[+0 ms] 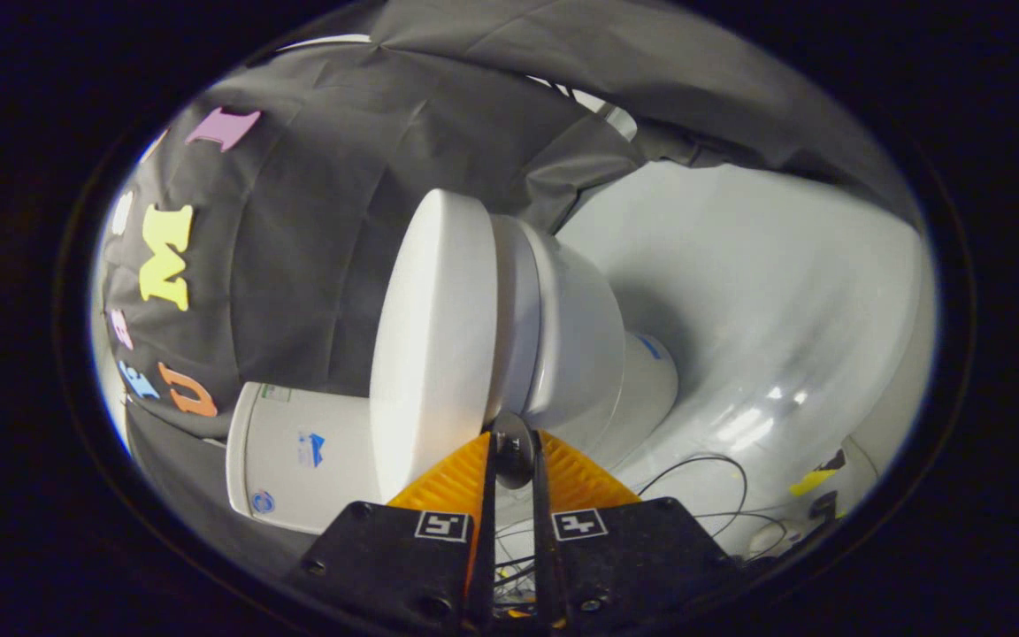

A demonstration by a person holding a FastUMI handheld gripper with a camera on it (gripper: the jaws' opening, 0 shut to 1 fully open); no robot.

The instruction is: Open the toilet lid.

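My gripper [514,433] at the toilet lid's edge, view rolled sideways.

Fingers nearly together, tips at the seam where the white lid [434,341] meets the seat [518,292]; cannot tell if they press on either. Bowl [580,345] lies toward 3 o'clock of the lid, tank [297,456] toward 8 o'clock. Pale floor [766,292] at 2 o'clock, thin cables [704,482] at 4 o'clock beside my fingers.
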